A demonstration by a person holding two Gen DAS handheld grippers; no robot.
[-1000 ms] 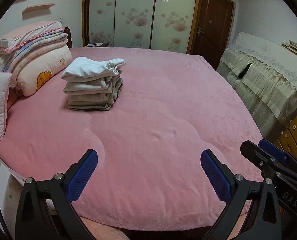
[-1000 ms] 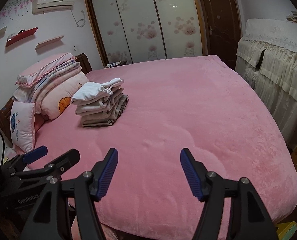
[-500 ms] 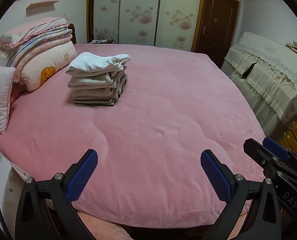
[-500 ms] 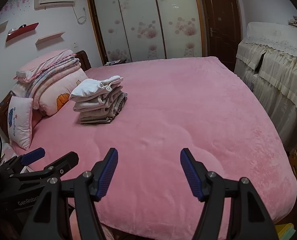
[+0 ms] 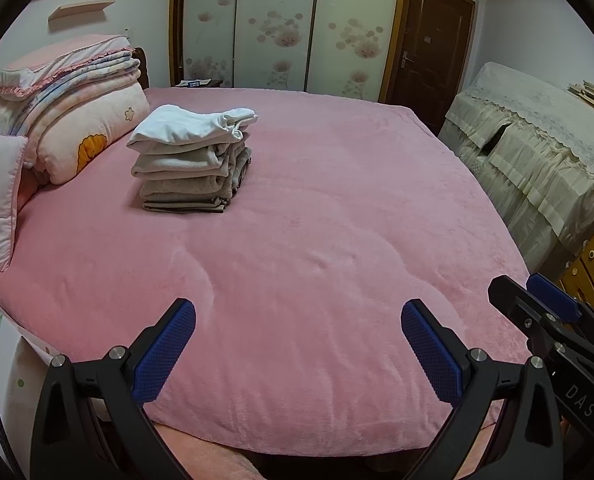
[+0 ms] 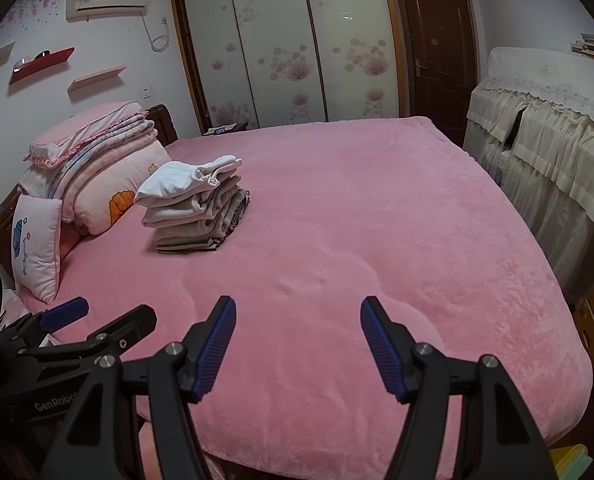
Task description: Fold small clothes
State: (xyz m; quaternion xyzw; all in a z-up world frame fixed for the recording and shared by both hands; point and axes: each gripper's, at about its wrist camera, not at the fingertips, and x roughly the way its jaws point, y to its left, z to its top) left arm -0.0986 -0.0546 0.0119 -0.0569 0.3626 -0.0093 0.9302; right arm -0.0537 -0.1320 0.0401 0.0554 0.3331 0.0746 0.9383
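Note:
A stack of folded small clothes point(image 5: 193, 164), white on top and beige and grey below, sits on the pink bed point(image 5: 317, 248) at the far left; it also shows in the right wrist view point(image 6: 197, 208). My left gripper point(image 5: 297, 324) is open and empty above the bed's near edge. My right gripper point(image 6: 297, 320) is open and empty too, beside the left one. The right gripper shows at the right edge of the left wrist view point(image 5: 537, 300). The left gripper shows at the left of the right wrist view point(image 6: 97, 316).
Folded quilts and pillows point(image 5: 65, 108) lie at the head of the bed, left of the stack. A cloth-covered cabinet point(image 5: 537, 144) stands on the right. Sliding wardrobe doors point(image 5: 281, 24) and a brown door point(image 5: 429, 40) are behind.
Both grippers have tilted or moved slightly, so the stack sits a little lower and nearer in view. Both stay open and empty.

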